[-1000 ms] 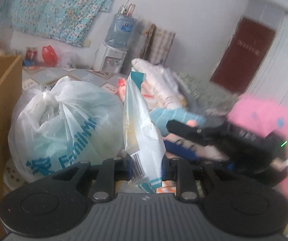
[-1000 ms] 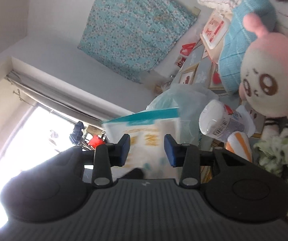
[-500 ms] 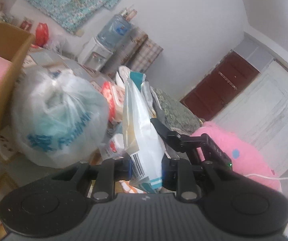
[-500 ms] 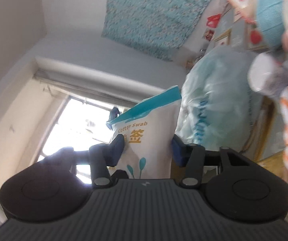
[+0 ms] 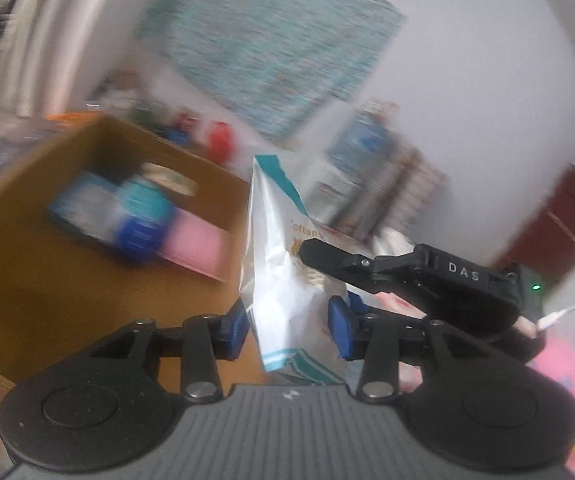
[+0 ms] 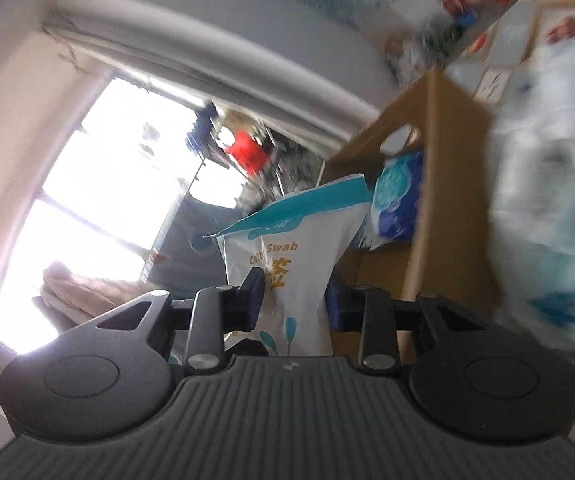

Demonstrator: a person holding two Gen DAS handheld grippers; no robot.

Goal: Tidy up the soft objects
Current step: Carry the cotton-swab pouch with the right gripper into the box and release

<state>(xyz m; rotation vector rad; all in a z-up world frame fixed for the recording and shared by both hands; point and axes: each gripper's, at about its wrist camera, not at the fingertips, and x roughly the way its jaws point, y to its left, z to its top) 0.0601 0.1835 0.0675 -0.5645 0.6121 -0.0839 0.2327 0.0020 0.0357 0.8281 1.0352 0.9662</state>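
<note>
White-and-teal cotton swab bag [image 6: 287, 256] at frame centre, right gripper [image 6: 293, 300] jaws just closing, pinching it, left gripper [image 5: 287, 326] jaws just opening, pads clear of bag, cardboard box [image 5: 27, 280] at left.

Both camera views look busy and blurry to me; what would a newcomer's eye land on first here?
First, the white and teal cotton swab bag, standing upright in the middle of both views. The right gripper has just been closing and squeezes it from both sides, while the left gripper has just been opening, its right pad clear of the bag. Behind the bag sits an open cardboard box with blue and pink packs inside.
</note>
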